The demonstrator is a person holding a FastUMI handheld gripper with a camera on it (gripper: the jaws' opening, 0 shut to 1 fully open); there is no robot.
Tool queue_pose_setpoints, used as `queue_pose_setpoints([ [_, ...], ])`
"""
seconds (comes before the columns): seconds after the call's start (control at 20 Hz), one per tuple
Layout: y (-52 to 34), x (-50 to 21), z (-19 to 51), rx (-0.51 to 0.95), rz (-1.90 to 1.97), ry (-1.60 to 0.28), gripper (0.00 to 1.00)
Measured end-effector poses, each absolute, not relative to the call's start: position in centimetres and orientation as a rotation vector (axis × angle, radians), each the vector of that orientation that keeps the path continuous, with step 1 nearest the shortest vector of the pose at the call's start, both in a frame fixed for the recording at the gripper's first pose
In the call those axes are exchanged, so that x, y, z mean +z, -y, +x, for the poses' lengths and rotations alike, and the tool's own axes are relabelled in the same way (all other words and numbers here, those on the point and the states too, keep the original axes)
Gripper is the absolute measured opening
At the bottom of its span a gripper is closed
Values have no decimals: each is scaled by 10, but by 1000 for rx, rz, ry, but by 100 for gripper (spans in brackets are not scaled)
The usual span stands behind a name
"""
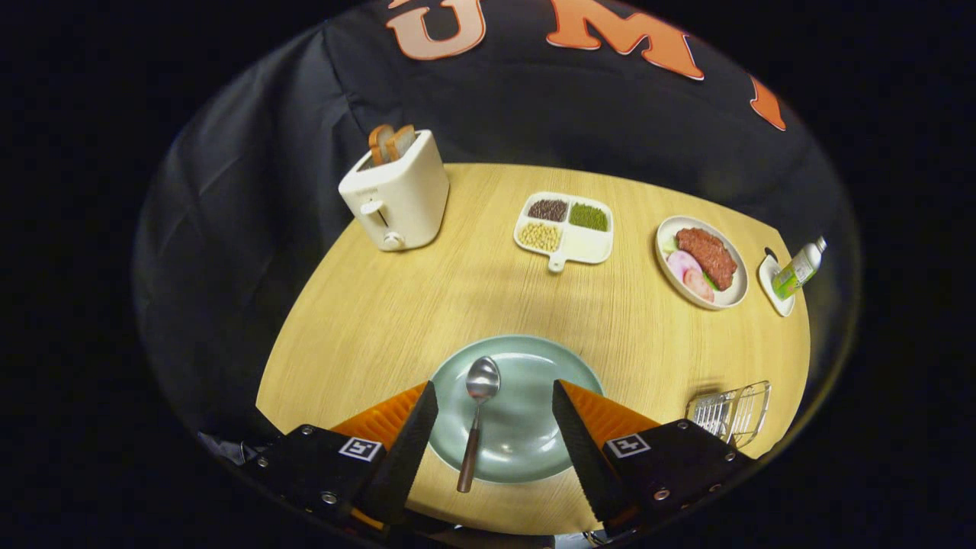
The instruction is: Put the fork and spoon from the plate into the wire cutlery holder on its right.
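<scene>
Your gripper (pixel 494 396) has its jaws wide open and empty; the spoon (pixel 477 418) lies between them on the plate (pixel 526 450), the wire cutlery holder (pixel 730 412) to their right.

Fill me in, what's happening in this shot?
A handheld gripper hovers over the green plate with its fingers open, gripping nothing. The spoon lies on the plate between the fingers, bowl pointing away, handle reaching past the near rim. The wire cutlery holder sits to the plate's right. No fork can be made out on the plate. A toaster, a divided dish and a food plate stand beyond.
</scene>
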State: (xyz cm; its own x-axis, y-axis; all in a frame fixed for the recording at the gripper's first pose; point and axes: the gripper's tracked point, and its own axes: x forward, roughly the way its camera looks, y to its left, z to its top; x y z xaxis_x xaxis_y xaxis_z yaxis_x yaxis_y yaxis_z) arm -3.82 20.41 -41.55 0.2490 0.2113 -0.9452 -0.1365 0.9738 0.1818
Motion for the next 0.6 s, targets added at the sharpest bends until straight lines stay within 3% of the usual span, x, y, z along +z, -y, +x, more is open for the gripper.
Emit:
queue_pose_setpoints([
  [0.3,-212,-458,-67,272,22,-1504,84],
  [0.5,-220,-481,-89,251,16,-1630,72],
  [0.6,-220,-487,-95,236,20,-1672,61],
])
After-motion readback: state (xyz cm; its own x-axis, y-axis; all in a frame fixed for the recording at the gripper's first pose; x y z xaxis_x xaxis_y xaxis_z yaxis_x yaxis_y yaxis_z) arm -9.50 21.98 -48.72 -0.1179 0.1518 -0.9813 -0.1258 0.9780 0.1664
